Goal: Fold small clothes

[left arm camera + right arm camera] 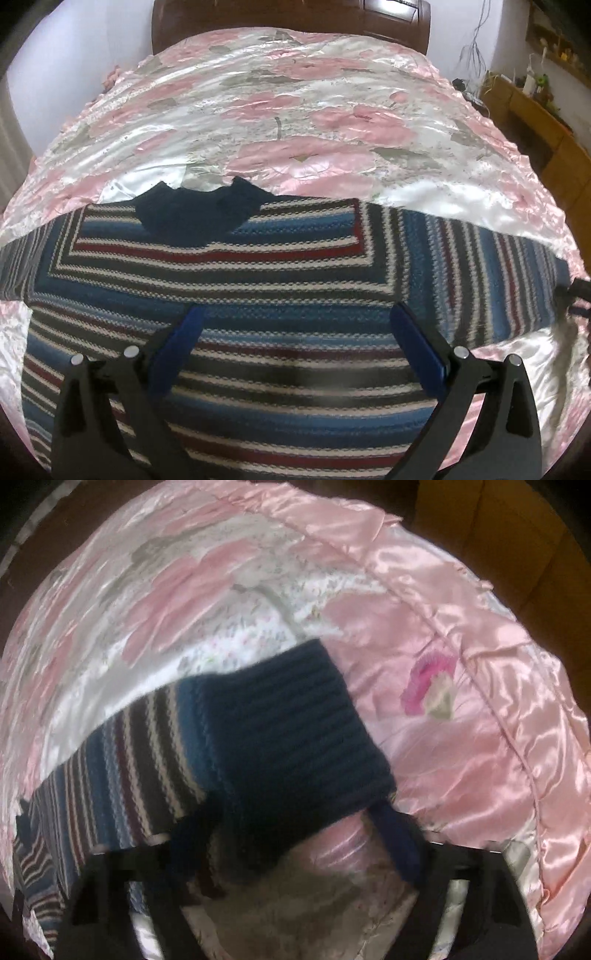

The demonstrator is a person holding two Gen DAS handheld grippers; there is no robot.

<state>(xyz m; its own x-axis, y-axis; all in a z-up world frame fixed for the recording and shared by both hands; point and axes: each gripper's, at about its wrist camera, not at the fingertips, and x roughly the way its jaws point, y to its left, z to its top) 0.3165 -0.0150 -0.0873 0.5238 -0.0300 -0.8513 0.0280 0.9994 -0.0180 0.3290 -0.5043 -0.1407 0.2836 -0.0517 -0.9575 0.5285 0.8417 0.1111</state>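
A small knitted sweater [236, 273] with blue, red, white and grey stripes and a navy collar [195, 214] lies flat on the bed, its sleeves spread to both sides. Over the sweater's body my left gripper [295, 308] hovers open, nothing between its blue pads. In the right wrist view, which is blurred, the right sleeve's navy ribbed cuff [295, 731] lies between the spread fingers of my right gripper [291, 823], which is open; the cuff's near edge reaches down among the fingertips. At the sleeve's end my right gripper [576, 291] shows at the edge of the left wrist view.
A shiny pink and white floral bedspread [295, 122] covers the whole bed. A dark wooden headboard [291, 18] stands at the far end. Wooden furniture [532, 110] with small items runs along the right wall. The bed's piped edge [491, 716] lies right of the cuff.
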